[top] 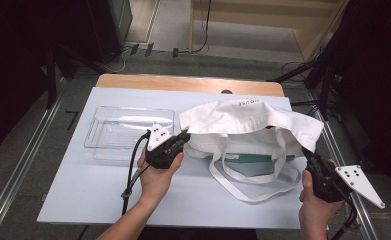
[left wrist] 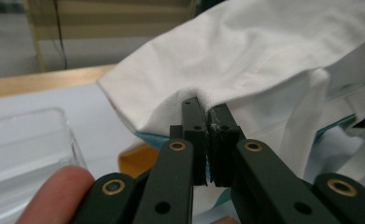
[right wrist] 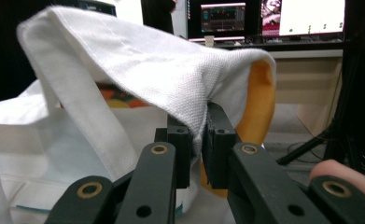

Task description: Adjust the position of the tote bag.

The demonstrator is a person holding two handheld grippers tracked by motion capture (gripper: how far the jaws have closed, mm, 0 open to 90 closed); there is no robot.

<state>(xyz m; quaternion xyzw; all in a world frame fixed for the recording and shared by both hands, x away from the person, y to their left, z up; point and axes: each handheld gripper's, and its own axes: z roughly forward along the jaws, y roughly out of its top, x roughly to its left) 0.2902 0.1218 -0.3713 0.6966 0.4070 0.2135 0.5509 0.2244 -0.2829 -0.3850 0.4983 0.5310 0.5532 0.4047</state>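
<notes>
L gripper (top: 184, 135) & R gripper (top: 305, 152) each pinch the white tote bag's (top: 243, 120) upper edge, held off the table (top: 83, 190).

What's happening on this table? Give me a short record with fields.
Work in hand: opening a white tote bag
Left gripper: shut on the bag's left rim
Right gripper: shut on the bag's right rim
Bag's upper layer: lifted off the table
Straps: lying loose toward the person
Beside the bag: clear plastic tray, at its left

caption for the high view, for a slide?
Left gripper and right gripper pinch a white cloth tote bag open beside a clear plastic tray.
</notes>
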